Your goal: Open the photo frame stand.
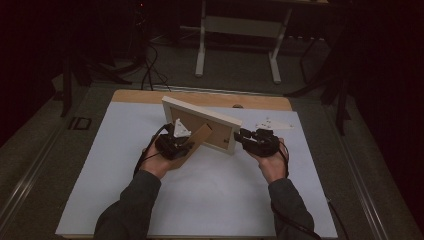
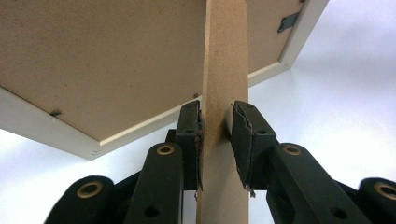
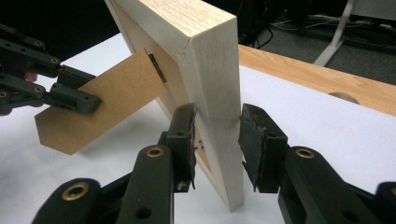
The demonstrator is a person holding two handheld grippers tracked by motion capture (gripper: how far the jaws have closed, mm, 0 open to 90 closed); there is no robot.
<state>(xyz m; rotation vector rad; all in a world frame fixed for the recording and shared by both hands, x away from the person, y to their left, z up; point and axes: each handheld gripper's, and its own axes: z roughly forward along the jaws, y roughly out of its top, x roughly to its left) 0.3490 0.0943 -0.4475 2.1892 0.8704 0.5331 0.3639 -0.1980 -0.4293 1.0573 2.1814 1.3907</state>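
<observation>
Both grippers are clamped on a picture frame (image 1: 202, 122) standing upright mid-table. One, the left gripper (image 2: 215, 128), pinches the frame's brown fold-out stand (image 2: 224, 70) between narrowly parted jaws; the right gripper (image 3: 217, 135) grips the pale wooden side rail. White sheet (image 1: 210, 190) covers the wooden table (image 1: 200, 97); beyond, a dark room with a white stand (image 1: 240, 30).

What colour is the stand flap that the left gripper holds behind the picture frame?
Plain light brown, like fibreboard. The stand flap shows best in the left gripper view.
</observation>
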